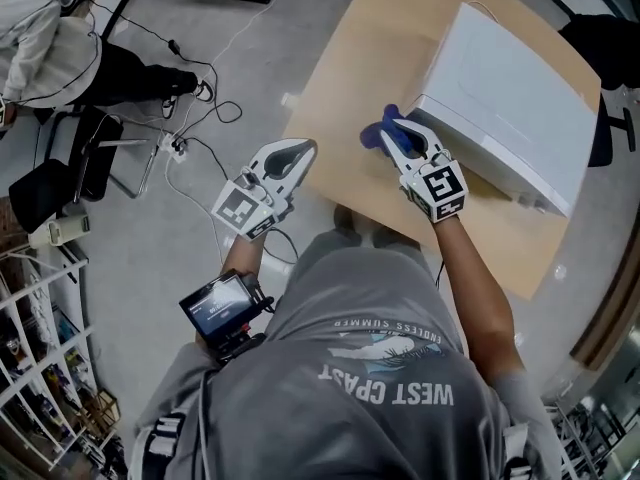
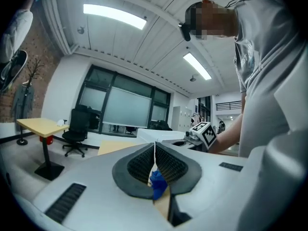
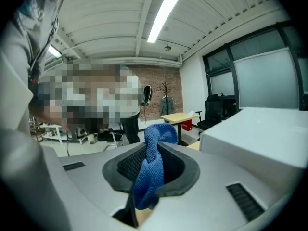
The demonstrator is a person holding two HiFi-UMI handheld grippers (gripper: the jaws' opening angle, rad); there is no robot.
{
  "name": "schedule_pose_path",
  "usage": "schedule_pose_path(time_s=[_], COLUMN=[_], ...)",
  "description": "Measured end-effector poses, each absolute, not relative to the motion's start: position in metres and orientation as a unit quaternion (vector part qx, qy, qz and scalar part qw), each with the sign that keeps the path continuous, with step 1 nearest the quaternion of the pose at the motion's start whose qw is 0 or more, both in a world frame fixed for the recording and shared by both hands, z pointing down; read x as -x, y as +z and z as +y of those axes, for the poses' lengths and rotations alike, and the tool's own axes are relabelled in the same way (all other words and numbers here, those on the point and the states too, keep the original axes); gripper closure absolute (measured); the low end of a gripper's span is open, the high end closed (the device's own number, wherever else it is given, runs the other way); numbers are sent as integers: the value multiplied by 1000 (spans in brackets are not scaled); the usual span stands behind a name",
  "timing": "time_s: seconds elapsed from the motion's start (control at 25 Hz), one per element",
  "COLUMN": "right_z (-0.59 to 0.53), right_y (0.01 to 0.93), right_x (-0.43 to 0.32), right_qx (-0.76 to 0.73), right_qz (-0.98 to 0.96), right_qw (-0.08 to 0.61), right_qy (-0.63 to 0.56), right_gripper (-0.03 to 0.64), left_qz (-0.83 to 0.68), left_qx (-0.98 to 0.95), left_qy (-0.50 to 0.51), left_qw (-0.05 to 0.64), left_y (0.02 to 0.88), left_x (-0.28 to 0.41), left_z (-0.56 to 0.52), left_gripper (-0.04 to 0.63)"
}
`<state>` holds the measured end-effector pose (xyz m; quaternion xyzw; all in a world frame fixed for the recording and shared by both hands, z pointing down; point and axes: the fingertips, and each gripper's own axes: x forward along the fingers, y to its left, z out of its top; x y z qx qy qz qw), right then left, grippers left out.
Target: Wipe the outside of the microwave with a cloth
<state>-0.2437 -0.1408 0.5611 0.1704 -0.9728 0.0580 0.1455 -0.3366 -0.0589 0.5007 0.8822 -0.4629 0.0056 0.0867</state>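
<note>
My left claw (image 1: 296, 156): jaws together, nothing held, at the left edge of the worktop (image 1: 345, 88). My right claw (image 1: 398, 133): clamped on the blue cloth (image 1: 375, 134), just beside the white microwave (image 1: 510, 88) standing on the worktop's right part.

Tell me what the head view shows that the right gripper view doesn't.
Head view only: the left hand-held gripper, shut and empty, by the edge of the table, and cables on the floor. Right gripper view only: a brick wall, a coat stand and a ceiling light. Both: the blue cloth pinched in the right hand-held gripper, beside the white microwave.
</note>
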Motion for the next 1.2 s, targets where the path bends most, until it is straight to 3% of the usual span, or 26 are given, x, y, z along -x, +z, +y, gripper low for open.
schedule_pose_path(time_s=[0.24,0.36,0.48,0.6,0.72,0.84,0.88,0.96,1.08,1.2], right_z=[-123,-115,-100,-92,-93,-90,-89,-89,-93,-104], right_y=[471,417,376,327,295,320,330,335,308,295], right_x=[244,248,253,262,271,275,272,266,259,204], right_qx=[-104,-65,-20,31,56,47,42,33,30,21], right_qz=[-985,-990,-995,-996,-994,-996,-997,-998,-999,-999], right_qw=[62,44,51,58,71,76,68,48,35,0], right_qy=[124,114,79,65,62,30,22,20,22,48], right_gripper=[541,541,541,541,540,540,540,540,538,514], left_qz=[-392,-359,-314,-285,-275,-273,-272,-273,-280,-288], left_qx=[-918,-931,-949,-958,-961,-962,-962,-961,-958,-955], left_qy=[10,13,-6,-17,-22,-29,-29,-28,-24,-20], left_qw=[65,58,37,19,2,-12,-18,-33,-54,-61], left_y=[478,457,431,391,357,368,376,379,352,346], left_x=[288,269,247,228,216,211,208,205,203,154], left_z=[-90,-101,-100,-106,-118,-114,-111,-107,-107,-115], left_gripper=[562,355,279,252,252,255,278,484,518,527])
